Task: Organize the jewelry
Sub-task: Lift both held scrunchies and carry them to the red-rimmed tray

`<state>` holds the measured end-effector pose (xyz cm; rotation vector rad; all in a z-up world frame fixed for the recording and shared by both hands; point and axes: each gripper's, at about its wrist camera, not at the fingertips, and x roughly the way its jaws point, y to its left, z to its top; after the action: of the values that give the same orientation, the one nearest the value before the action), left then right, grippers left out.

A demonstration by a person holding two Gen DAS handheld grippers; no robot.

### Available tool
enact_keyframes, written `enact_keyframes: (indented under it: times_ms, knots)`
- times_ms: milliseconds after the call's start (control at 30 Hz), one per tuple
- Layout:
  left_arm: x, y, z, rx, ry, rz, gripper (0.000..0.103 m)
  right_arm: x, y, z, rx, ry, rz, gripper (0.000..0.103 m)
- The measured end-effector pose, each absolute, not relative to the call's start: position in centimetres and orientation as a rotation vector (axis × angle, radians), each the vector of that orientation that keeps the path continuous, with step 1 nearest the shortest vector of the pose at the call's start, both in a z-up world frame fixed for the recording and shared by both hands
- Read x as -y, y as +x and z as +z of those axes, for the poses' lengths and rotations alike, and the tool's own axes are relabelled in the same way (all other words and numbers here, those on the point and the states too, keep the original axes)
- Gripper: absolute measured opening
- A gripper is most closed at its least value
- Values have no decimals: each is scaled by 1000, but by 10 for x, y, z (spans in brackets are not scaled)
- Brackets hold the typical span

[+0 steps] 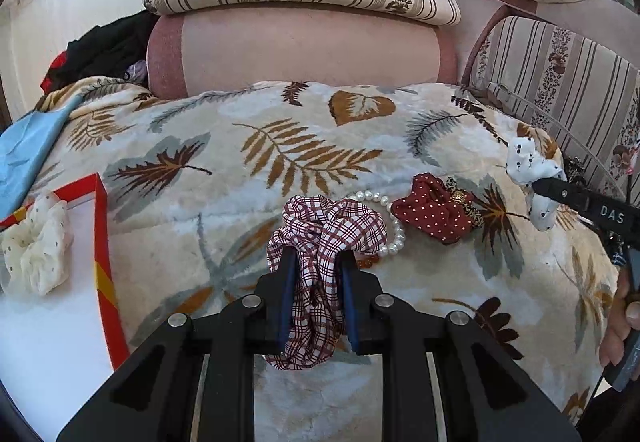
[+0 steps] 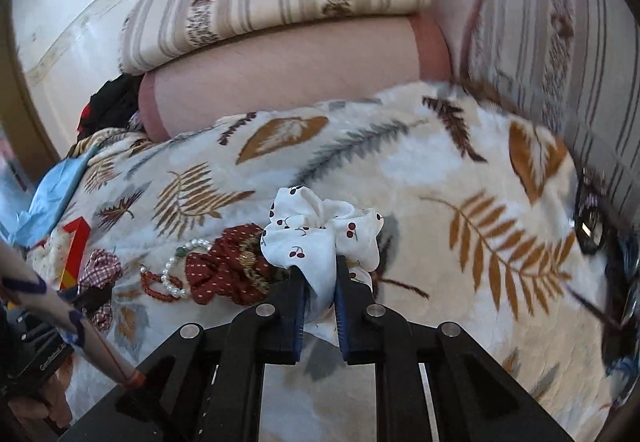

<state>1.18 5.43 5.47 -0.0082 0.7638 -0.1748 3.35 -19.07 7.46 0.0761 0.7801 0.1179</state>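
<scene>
The left gripper (image 1: 314, 266) has its jaws clenched on a plaid scrunchie (image 1: 320, 230) above the leaf-print blanket (image 1: 240, 146). The right gripper's (image 2: 320, 276) jaws grasp a cherry-print scrunchie (image 2: 316, 238). Between them lie a pearl bracelet (image 1: 394, 228) and a red dotted scrunchie (image 1: 432, 212); a red-rimmed box (image 1: 105, 242) holds a cream scrunchie (image 1: 34, 242).

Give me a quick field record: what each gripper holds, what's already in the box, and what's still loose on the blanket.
left gripper: shut on plaid scrunchie
right gripper: shut on white cherry-print scrunchie
red-edged box: holds cream dotted scrunchie
loose on leaf-print blanket: red dotted scrunchie, pearl bracelet, red bead bracelet
blanket's right edge: dark items, too blurred to identify
</scene>
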Motion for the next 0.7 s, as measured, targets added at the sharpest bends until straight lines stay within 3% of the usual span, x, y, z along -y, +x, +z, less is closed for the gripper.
enact_keyframes:
  times_ms: [700]
  knots:
    - [-47, 4, 63, -708, 71, -140, 20, 168, 31, 69, -775, 33, 156, 14]
